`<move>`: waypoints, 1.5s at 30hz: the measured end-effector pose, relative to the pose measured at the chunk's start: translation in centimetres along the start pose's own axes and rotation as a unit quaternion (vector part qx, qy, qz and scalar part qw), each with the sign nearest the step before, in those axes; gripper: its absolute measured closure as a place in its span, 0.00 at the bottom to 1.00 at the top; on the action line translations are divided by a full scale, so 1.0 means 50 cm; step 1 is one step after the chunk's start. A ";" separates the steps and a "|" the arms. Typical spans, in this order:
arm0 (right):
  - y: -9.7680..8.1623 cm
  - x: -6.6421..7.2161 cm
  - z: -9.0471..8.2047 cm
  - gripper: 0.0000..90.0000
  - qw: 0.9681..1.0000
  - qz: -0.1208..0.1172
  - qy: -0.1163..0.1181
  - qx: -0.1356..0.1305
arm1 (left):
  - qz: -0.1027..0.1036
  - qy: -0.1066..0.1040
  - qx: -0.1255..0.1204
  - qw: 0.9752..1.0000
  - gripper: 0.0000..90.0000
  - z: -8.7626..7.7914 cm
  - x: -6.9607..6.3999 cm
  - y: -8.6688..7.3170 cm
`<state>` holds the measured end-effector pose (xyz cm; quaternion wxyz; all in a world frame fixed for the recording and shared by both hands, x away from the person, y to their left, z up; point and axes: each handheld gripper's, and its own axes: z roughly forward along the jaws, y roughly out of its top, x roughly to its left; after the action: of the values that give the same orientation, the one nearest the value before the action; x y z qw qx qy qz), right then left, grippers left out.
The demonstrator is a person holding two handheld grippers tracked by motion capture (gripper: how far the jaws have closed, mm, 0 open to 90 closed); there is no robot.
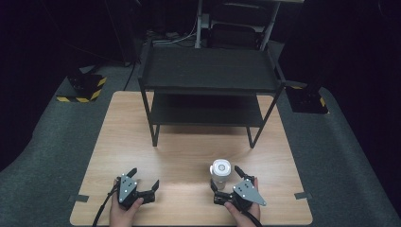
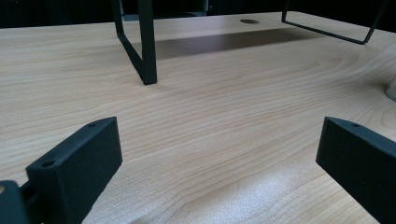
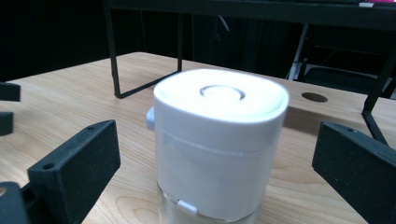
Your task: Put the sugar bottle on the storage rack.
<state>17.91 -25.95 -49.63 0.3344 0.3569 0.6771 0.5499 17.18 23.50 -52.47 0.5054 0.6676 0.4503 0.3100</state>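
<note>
Straddling the white-lidded jar [image 3: 219, 144] near the worktop's [image 1: 142, 142] front edge, the right gripper [image 1: 226, 183] gapes wide (nothing held); centre, then close squarely. Left gripper [image 1: 144, 178] idles open, empty.

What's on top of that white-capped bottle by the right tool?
Nothing rests on the bottle: its white cap is bare, with a round button in the centre. The clear body below is mostly out of frame; contents can't be seen.

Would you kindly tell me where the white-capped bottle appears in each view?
High view: white-capped bottle stands lower centre-right, between the right tool's open jaws.
Left gripper view: a grey sliver at the right edge may be it; cannot tell.
Right gripper view: centre, between the jaws.
Shared landmark: black shelf rack.
</note>
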 end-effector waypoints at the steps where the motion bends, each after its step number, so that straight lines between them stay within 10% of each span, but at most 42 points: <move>1: -0.004 0.003 0.004 0.01 1.000 -0.001 -0.002 0.000 | 0.000 0.000 -0.001 1.000 0.01 0.000 0.000 0.000; 28: -0.047 0.124 0.041 0.32 0.992 0.039 -0.120 -0.025 | -0.003 -0.002 -0.002 1.000 0.01 -0.002 0.003 -0.002; 45: -0.025 0.083 0.033 0.33 0.997 0.007 -0.079 -0.004 | -0.004 -0.002 -0.002 1.000 0.01 -0.002 0.004 -0.001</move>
<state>17.01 -21.76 -51.39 0.3844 0.4032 0.6438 0.5246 17.16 23.71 -52.52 0.5088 0.6657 0.4512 0.3070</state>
